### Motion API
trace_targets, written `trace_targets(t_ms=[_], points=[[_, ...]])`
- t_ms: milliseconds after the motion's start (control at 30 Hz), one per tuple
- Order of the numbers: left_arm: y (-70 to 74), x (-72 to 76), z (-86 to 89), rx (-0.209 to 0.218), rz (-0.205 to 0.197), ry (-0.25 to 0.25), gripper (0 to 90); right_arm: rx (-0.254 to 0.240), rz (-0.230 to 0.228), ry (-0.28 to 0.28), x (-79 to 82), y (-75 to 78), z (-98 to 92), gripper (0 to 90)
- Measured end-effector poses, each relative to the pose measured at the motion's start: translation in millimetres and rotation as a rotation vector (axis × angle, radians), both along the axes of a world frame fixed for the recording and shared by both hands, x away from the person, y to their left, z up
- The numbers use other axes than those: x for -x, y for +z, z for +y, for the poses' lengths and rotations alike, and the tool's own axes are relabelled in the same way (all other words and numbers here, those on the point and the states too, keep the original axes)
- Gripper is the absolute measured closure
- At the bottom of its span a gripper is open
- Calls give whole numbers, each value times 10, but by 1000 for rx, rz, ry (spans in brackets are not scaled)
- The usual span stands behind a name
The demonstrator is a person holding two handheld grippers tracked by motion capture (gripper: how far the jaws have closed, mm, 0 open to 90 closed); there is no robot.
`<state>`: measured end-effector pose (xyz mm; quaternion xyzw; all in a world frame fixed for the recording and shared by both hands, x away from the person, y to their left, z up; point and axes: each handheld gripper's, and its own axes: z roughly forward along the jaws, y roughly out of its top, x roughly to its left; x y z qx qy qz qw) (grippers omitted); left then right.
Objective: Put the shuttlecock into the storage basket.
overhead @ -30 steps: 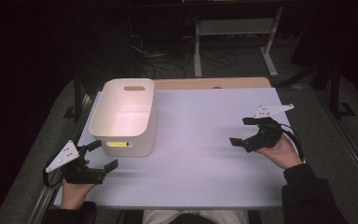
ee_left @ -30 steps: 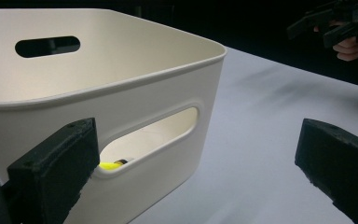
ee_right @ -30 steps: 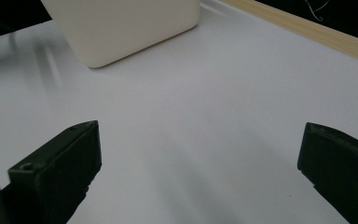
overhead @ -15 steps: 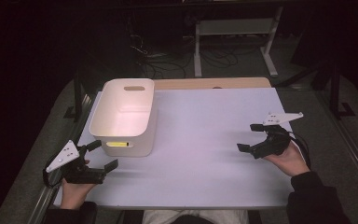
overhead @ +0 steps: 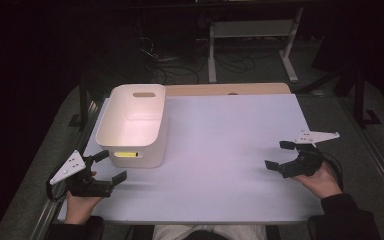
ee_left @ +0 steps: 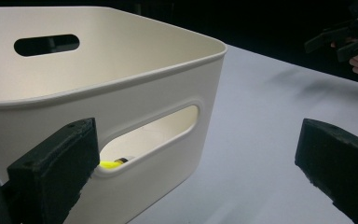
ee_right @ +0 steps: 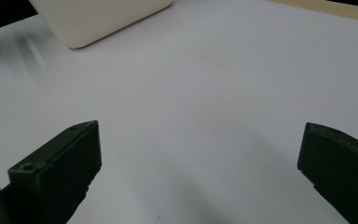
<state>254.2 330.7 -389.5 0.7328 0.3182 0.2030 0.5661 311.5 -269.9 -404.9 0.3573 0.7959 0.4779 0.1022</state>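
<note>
Lately my right claw [overhead: 281, 156] has dropped nearer the table [overhead: 230, 130] at its right, jaws wide and empty; my left claw [overhead: 108, 167], also wide, waits just beside the white plastic bin [overhead: 135, 125]; something yellow [ee_left: 111, 164] lies inside.

Dark lab; floor cables [overhead: 180, 62], metal frame [overhead: 252, 35]

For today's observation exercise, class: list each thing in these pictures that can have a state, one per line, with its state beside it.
Left gripper: open, holding nothing, just short of the bin's near handle slot.
Right gripper: open, holding nothing, low over the bare sheet.
White plastic bin: upright, no lid, resting on the sheet.
Yellow object: lying inside the bin, seen through the slot; too little shows to name it.
White table sheet: flat.
</note>
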Motion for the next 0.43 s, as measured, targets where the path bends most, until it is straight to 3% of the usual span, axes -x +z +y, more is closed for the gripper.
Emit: trace_targets(t_ms=[433], points=[[1,0,-1,-1,-1,-1,0,-4,-8,-22,130,-111,-100,0]])
